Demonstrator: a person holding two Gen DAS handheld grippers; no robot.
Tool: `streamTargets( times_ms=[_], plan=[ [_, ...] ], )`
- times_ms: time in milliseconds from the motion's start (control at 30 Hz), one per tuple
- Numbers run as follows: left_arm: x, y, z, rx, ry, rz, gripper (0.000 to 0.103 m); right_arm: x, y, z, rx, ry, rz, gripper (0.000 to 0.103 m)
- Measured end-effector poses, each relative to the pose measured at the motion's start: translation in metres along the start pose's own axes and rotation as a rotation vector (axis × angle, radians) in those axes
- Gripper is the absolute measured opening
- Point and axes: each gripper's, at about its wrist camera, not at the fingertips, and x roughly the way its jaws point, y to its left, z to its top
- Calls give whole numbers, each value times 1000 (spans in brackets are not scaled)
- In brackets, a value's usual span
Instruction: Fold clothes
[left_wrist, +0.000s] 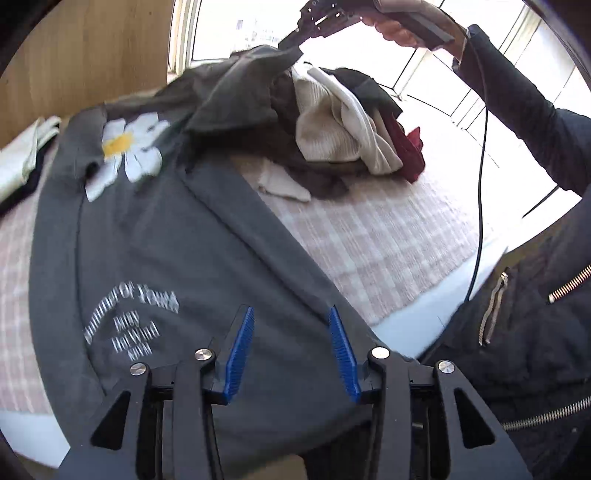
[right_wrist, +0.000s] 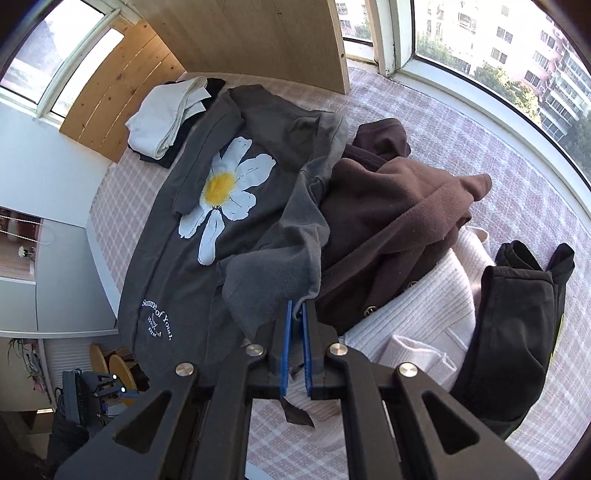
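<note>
Plaid bedcover (right_wrist: 461, 122) beneath sunlit windows (right_wrist: 480, 44).

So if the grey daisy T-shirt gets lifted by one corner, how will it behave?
Probably floppy: where the right tool pinches the T-shirt, the cloth already bunches and droops. Likely light, since a thin pinch holds the sleeve up. It may drag over the brown jacket it touches.

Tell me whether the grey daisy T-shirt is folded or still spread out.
Mostly spread: the grey T-shirt lies print-up on the bed, one edge lifted by the shut right gripper.
</note>
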Motion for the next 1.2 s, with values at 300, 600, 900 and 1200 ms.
streamTargets(
  times_ms=[300,600,900,1200],
  plan=[
    [83,14,134,182,-196,150,42,0,-6,6,45,-7,99,6],
    [129,20,154,298,-122,131,38,-10,-19,24,92,-25,152,6],
    [113,81,151,-24,-181,-173,24,-3,-13,43,95,-25,191,6],
    [132,158,115,-498,-202,-351,21,45,40,130,-55,73,194,26]
  ],
)
